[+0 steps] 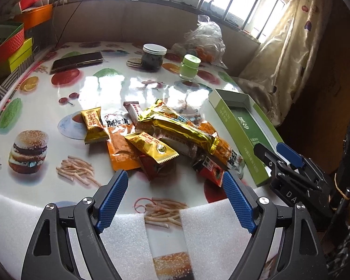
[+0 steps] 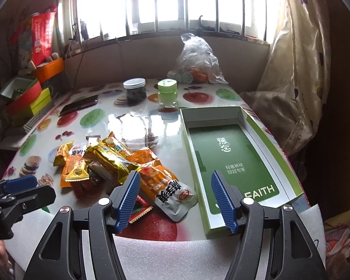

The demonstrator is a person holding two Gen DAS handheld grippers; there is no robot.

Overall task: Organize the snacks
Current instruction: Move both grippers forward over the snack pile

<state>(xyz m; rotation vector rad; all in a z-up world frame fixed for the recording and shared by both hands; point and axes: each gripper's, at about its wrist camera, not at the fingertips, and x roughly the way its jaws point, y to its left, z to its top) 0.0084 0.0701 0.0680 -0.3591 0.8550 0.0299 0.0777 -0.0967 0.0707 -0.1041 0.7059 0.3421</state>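
A heap of snack packets (image 1: 156, 135) lies in the middle of the table: yellow, gold, orange and red wrappers. In the right wrist view the same heap (image 2: 119, 163) sits left of an empty green box (image 2: 233, 158). That box (image 1: 245, 126) lies at the table's right edge. My left gripper (image 1: 175, 177) hangs open just in front of the heap, holding nothing. My right gripper (image 2: 173, 179) is open too, between the orange-and-silver pouch (image 2: 172, 191) and the box's near end. Each gripper shows in the other's view: the right gripper (image 1: 280, 154) and the left gripper (image 2: 30, 186).
At the back of the table stand a dark jar with a white lid (image 2: 134, 91), a green jar (image 2: 167, 93), a clear plastic bag (image 2: 196, 60) and a phone (image 1: 78, 61). Stacked coloured boxes (image 1: 7, 44) line the left. White foam (image 2: 175, 252) pads the near edge. A curtain (image 2: 298, 70) hangs right.
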